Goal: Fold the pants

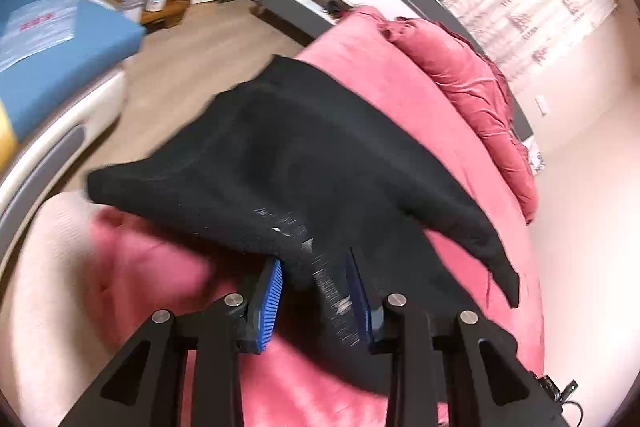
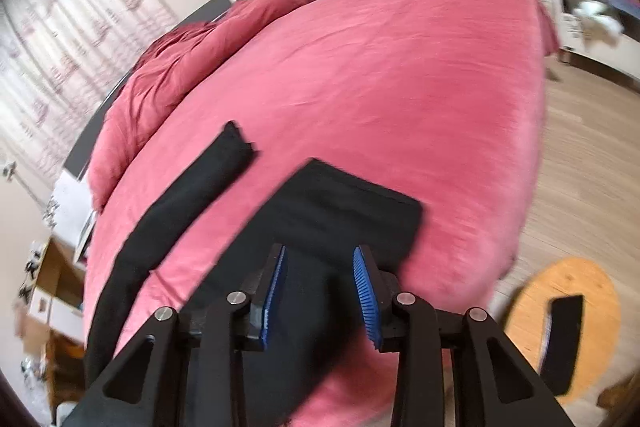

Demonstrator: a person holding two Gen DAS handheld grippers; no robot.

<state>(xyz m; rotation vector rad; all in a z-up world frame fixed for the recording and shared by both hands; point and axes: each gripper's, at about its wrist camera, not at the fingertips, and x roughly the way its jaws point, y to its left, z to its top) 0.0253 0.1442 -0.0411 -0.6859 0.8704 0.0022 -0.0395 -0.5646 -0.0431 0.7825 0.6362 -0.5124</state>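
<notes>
Black pants [image 2: 320, 211] on pink bed [image 2: 400, 75]: one fold laid, a leg still splayed. Left tongs [image 1: 316, 303] and right tongs [image 2: 320, 291] released, fabric loose between pads.

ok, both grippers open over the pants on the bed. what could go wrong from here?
1. In the left wrist view the pants drape over the pads of the left hand-held gripper; pulling away could snag the cloth and undo the fold.
2. The right hand-held gripper has cloth between its open pads; same drag risk.
3. One leg lies apart on the bed, so the fold may end uneven.
</notes>
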